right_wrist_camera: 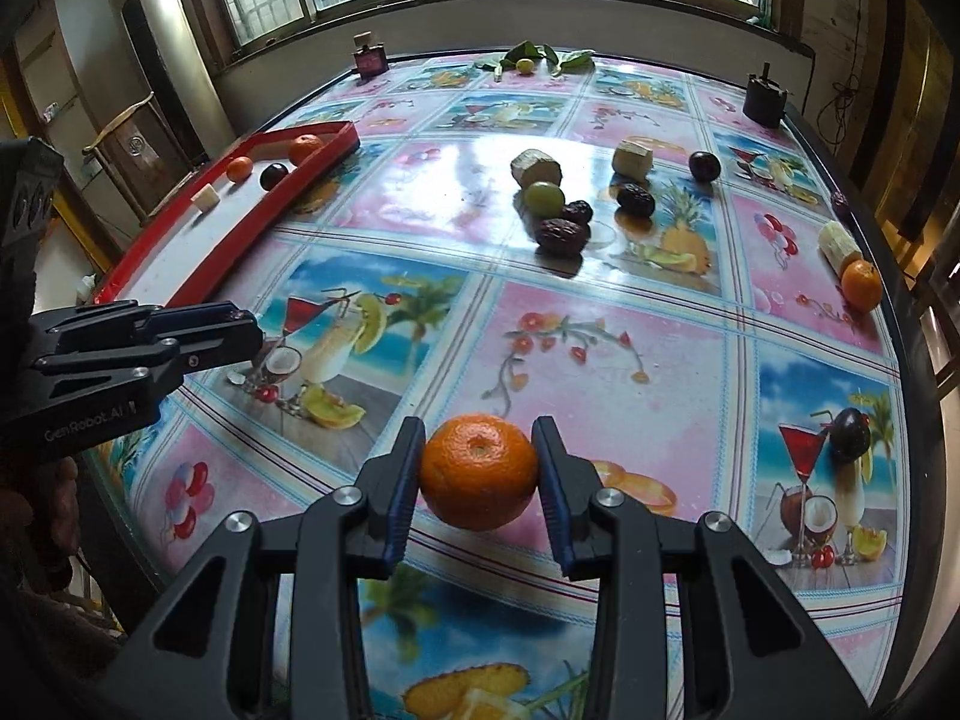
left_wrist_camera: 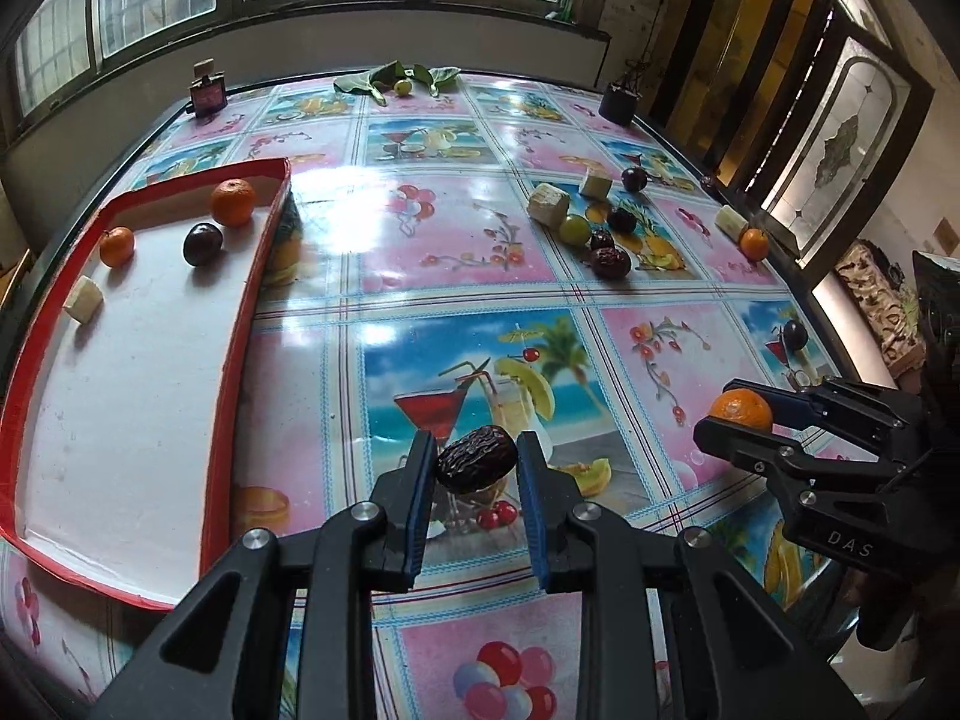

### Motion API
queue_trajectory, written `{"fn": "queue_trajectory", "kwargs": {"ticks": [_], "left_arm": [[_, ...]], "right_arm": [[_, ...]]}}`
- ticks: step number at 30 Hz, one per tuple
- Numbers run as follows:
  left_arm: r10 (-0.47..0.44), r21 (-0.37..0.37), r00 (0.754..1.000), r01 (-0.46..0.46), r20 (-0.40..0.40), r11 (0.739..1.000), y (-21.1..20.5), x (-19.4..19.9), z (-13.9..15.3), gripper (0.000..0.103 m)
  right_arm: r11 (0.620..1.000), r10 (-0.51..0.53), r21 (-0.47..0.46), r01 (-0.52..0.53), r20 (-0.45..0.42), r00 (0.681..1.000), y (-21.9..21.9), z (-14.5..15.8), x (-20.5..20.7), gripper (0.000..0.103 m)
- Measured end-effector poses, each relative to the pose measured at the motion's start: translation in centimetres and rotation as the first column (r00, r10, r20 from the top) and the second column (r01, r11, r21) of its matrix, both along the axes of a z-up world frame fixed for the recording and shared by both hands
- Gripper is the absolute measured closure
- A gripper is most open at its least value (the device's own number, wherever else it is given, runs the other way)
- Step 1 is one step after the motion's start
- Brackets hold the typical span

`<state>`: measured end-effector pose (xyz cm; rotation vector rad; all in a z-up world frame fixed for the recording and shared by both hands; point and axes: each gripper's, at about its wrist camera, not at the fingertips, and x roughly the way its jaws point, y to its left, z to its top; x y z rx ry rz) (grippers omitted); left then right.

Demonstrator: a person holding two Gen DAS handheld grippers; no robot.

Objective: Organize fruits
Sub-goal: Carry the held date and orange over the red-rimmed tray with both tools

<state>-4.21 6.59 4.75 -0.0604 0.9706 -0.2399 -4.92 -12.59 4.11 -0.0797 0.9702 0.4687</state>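
My left gripper point(left_wrist_camera: 477, 468) is shut on a dark wrinkled date point(left_wrist_camera: 477, 459) and holds it just above the table. My right gripper point(right_wrist_camera: 480, 468) is shut on an orange point(right_wrist_camera: 479, 471); it shows at the right of the left wrist view point(left_wrist_camera: 741, 411). The red-rimmed white tray point(left_wrist_camera: 240, 324) lies to the left and holds two oranges point(left_wrist_camera: 233, 201), a dark plum point(left_wrist_camera: 202, 243) and a pale fruit chunk point(left_wrist_camera: 83, 299). Loose fruit lies far right on the table: dates point(right_wrist_camera: 559, 235), a green fruit point(right_wrist_camera: 544, 198), pale chunks point(right_wrist_camera: 536, 167), plums point(right_wrist_camera: 703, 165) and an orange point(right_wrist_camera: 861, 284).
The table point(left_wrist_camera: 480, 276) has a glossy fruit-print cloth. A perfume bottle point(left_wrist_camera: 207, 91), green leaves with a small yellow fruit point(left_wrist_camera: 402, 86) and a dark pot point(left_wrist_camera: 618, 103) stand along the far edge. Another plum point(right_wrist_camera: 847, 433) lies near the right edge. Windows run behind the table.
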Motion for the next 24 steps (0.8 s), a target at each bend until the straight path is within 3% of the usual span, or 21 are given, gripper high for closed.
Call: {"fn": "queue_trajectory", "kwargs": {"ticks": [13,24], "left_arm": [[0.086,-0.02,0.995,-0.085,0.045,0.996,5.7,0.3,2.0,0.077],[0.23,0.012,0.972,-0.231,0.048,0.973,13.1,2.2,2.2,0.077]], "right_arm": [[0.99,0.136,0.028,-0.137,0.024,0.99,8.3,1.8,1.4,0.065],[0.943,0.332,0.016,-0.334,0.072,0.941,18.2,4.1,3.5,0.064]]}}
